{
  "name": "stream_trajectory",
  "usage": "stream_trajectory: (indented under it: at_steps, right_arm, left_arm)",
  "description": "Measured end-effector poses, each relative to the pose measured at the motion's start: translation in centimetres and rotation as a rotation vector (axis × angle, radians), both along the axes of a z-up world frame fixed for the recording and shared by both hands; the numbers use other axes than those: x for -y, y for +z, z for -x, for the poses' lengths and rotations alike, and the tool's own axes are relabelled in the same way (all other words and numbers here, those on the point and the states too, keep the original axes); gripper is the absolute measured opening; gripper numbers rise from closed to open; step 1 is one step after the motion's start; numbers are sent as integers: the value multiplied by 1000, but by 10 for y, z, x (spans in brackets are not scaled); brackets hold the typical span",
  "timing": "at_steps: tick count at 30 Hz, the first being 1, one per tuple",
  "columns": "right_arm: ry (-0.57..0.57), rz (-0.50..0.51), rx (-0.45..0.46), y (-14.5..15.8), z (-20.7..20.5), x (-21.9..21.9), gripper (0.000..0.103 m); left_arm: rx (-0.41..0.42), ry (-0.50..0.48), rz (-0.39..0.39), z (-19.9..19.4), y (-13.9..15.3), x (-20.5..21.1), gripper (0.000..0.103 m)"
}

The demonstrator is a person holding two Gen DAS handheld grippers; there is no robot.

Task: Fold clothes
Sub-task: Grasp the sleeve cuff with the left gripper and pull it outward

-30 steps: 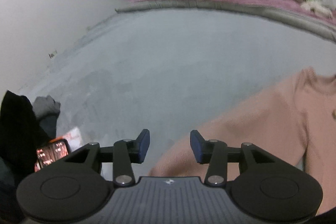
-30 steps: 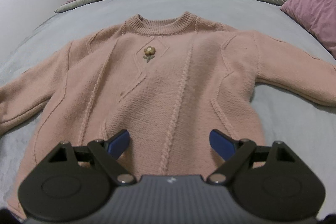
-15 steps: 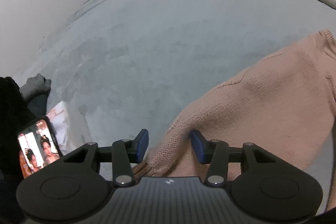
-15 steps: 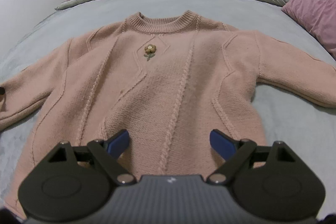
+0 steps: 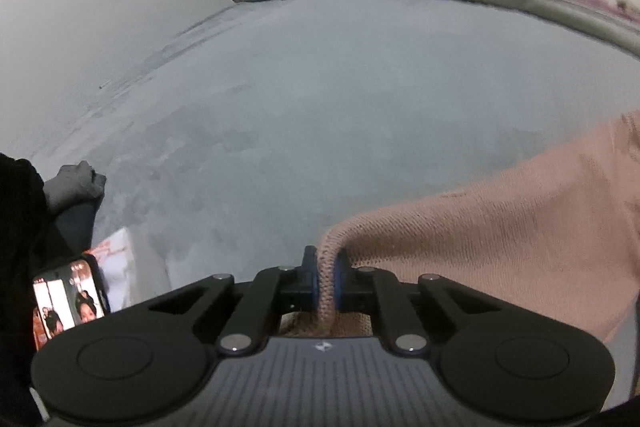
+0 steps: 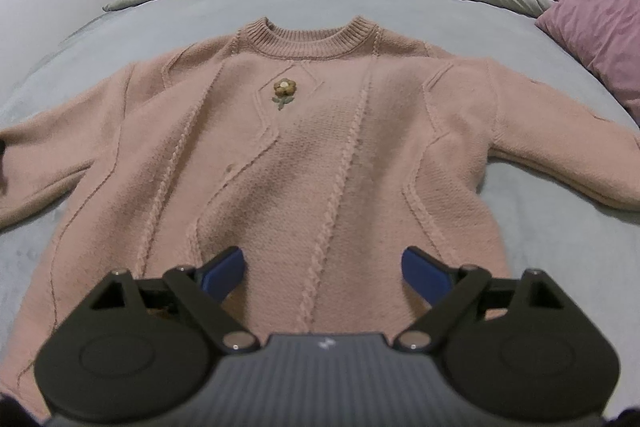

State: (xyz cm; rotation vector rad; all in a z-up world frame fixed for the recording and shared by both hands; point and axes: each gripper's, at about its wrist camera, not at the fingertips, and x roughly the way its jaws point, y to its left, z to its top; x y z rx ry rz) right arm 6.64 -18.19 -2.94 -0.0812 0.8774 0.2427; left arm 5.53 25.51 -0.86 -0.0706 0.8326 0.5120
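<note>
pinching the sleeve end (image 5: 326,279), the left tool (image 5: 326,277) has just closed on it; the sleeve runs off rightward toward the sweater (image 6: 320,155), spread flat and face up on the grey bed (image 6: 280,3). the right tool (image 6: 322,269) hovers wide open and empty above the hem. a phone (image 5: 66,303) lies at the bed's left edge.

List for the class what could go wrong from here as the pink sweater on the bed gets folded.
1. The left gripper has just closed on only a thin ridge of the sleeve; the knit may slip out when lifted.
2. The right gripper hangs open above the sweater's hem, so pulling the sleeve could drag the unpinned body askew.
3. A phone lies nearby and could get knocked.
</note>
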Motion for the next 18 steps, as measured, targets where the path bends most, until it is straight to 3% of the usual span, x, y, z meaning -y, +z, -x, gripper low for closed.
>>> stream_trajectory:
  at_steps: [11,18]
  right_arm:
    - [9,35,21,7,5,-3,90]
    - [7,15,33,18,0,2,90]
  left_arm:
    - [64,40,-59,-27,29,-29,9]
    - [58,45,-120,-61,33,-47,9]
